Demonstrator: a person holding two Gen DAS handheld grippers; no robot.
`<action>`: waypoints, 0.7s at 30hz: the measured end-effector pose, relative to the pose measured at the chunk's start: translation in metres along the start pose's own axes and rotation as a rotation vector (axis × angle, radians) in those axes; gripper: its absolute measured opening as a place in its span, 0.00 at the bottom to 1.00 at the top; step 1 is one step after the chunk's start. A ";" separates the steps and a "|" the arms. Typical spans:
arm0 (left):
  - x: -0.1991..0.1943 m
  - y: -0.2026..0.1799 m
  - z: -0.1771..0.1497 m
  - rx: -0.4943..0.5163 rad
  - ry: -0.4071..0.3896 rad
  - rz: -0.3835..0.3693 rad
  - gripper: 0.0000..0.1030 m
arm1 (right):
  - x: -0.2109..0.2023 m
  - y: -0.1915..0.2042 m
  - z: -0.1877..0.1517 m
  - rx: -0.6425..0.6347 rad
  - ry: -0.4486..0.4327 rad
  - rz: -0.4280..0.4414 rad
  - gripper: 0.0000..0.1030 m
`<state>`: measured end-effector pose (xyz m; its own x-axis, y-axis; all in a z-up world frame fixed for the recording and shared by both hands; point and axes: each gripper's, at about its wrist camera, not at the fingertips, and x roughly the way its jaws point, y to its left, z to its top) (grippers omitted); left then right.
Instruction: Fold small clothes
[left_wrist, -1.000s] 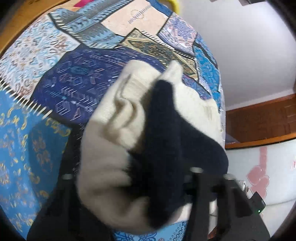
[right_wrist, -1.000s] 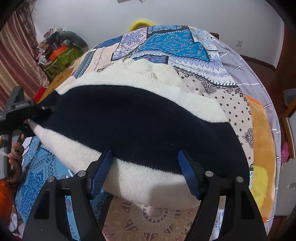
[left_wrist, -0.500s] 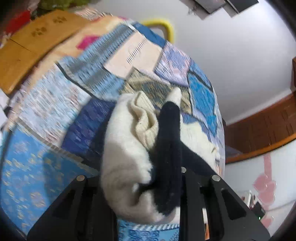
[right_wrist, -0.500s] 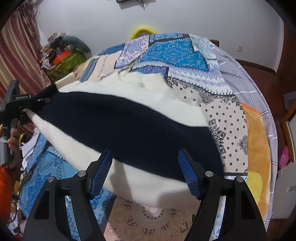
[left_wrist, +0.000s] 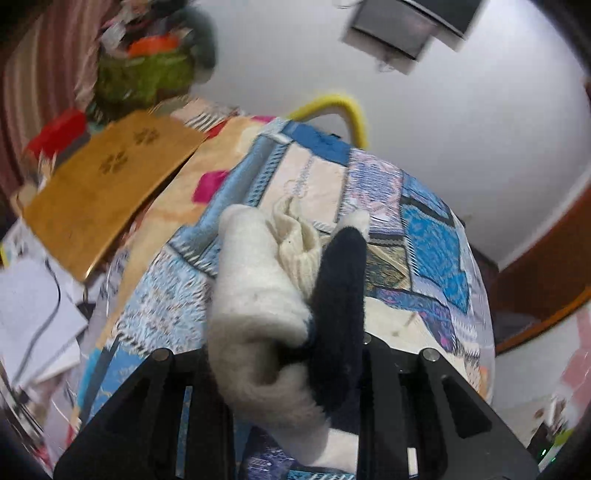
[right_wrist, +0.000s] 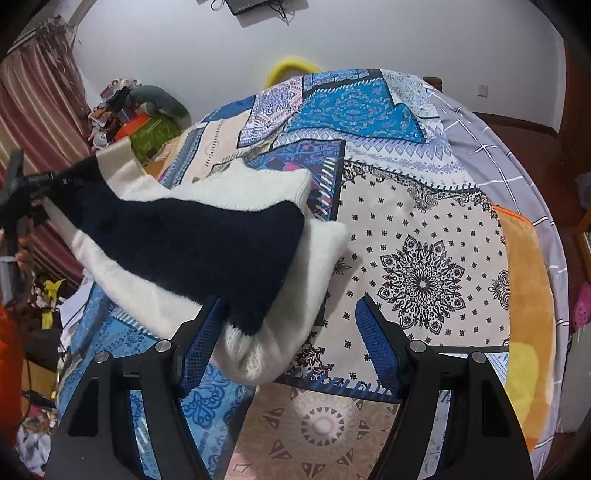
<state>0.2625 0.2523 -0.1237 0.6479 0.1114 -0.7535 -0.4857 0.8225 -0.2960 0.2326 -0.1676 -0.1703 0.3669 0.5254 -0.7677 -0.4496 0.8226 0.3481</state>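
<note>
Left gripper (left_wrist: 295, 354) has just been closing and pinches a bunched edge of the cream-and-navy sweater (right_wrist: 207, 236), lifting it off the patchwork bedspread (right_wrist: 424, 229). Right gripper (right_wrist: 288, 332) stands wide, gripping nothing; the sweater's lower fold lies against its left finger (right_wrist: 201, 343).

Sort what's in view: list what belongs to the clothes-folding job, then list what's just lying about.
Part of the job:
- cream and navy sweater
- left gripper, shut on one end of the sweater
- right gripper, jaws open, sweater edge lying between them
- patchwork bedspread, the folding surface

Just lying about:
- orange blanket
- brown paw-print mat
- yellow hoop
- green bag
</note>
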 end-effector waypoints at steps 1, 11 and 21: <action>-0.002 -0.013 -0.001 0.034 -0.008 -0.003 0.25 | 0.001 -0.001 -0.001 0.003 0.004 0.003 0.68; -0.010 -0.157 -0.021 0.304 -0.002 -0.134 0.25 | 0.000 -0.007 -0.004 0.030 0.015 0.021 0.68; -0.006 -0.257 -0.090 0.544 0.056 -0.223 0.25 | -0.005 -0.012 -0.002 0.041 0.004 0.044 0.68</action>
<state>0.3305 -0.0096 -0.0965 0.6605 -0.1149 -0.7420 0.0393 0.9922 -0.1186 0.2349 -0.1807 -0.1720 0.3442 0.5602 -0.7535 -0.4313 0.8072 0.4030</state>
